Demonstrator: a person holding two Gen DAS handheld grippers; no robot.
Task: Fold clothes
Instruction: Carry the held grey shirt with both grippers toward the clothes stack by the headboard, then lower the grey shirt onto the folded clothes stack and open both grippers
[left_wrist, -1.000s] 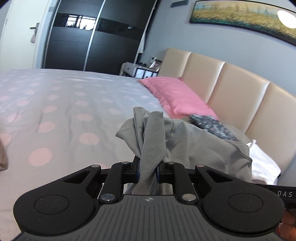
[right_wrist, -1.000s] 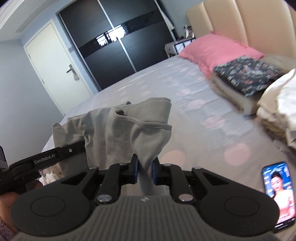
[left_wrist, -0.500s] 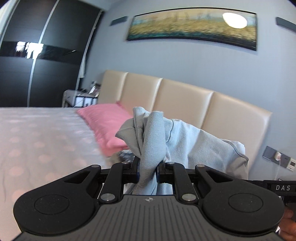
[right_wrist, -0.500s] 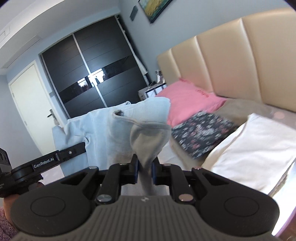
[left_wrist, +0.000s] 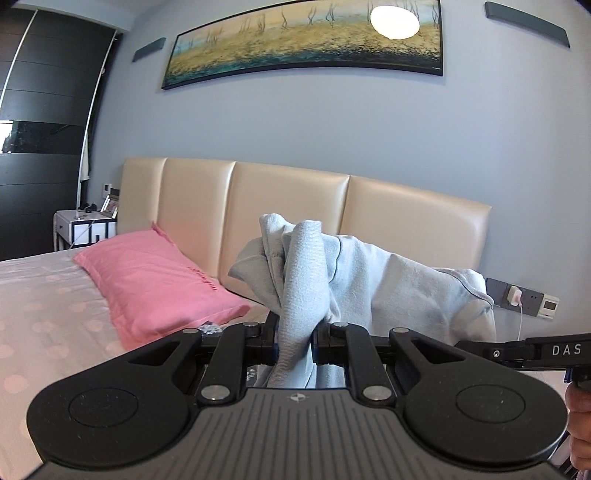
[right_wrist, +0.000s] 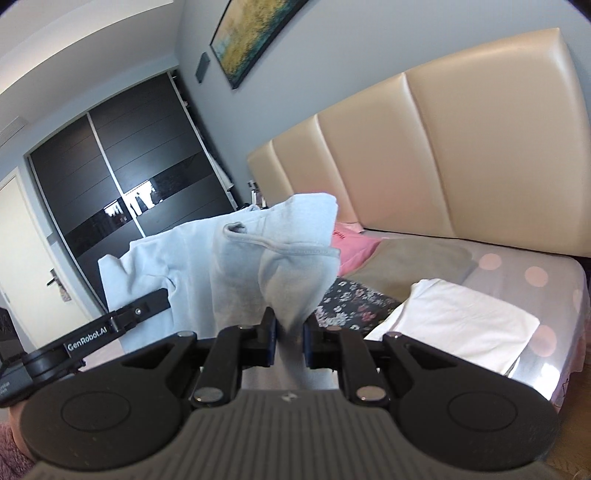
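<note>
- A home bedroom: a wide bed (left_wrist: 44, 317) with a pale, pink-dotted cover fills the floor in front of me.
- A padded cream headboard (left_wrist: 288, 210) runs along the grey-blue wall, a pink pillow (left_wrist: 155, 280) against it.
- A long landscape painting (left_wrist: 303, 40) hangs above.
- Dark sliding wardrobe doors (right_wrist: 122, 177) and a white nightstand (left_wrist: 85, 229) close off the far side.
- Folded laundry (right_wrist: 458, 321) sits stacked on the bed.

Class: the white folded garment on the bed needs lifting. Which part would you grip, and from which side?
Grip the white folded garment at its thick near edge, coming in low from the bed's open foot side: that edge overhangs slightly, while the floral piece crowds its left.
</note>
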